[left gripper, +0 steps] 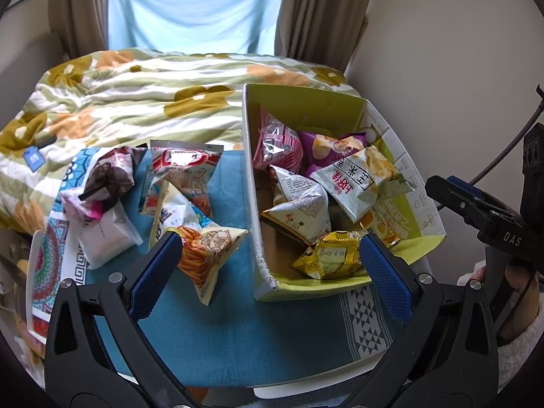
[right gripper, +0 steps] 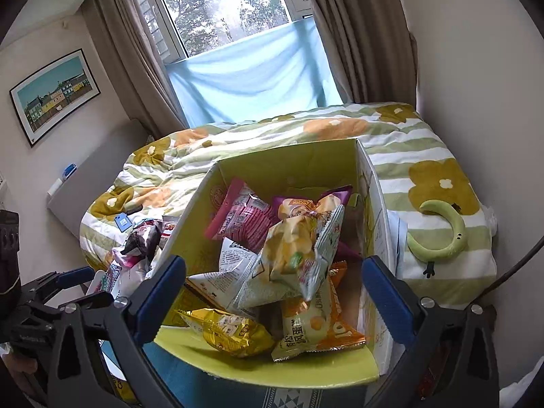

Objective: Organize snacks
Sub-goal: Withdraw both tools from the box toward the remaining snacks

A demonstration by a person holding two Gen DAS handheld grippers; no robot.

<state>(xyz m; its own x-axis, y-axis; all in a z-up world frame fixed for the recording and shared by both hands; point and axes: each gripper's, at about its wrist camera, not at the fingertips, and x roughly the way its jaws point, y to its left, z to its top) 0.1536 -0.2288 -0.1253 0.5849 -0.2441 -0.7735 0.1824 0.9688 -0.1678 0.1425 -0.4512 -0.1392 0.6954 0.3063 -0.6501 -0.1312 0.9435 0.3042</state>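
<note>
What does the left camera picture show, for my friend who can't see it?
An open left gripper hovers over a blue mat, between loose snack bags and a cardboard box already holding several snacks, with a flowery bed behind.

Left wrist cam looks down & fwd from near the blue tablecloth [left gripper: 221,323], facing bed & window. Right wrist cam sits close over the green-lined cardboard box [right gripper: 289,163], same heading. Both share the box [left gripper: 306,102], floral duvet [left gripper: 119,102], light-blue window cloth [right gripper: 251,74].
</note>
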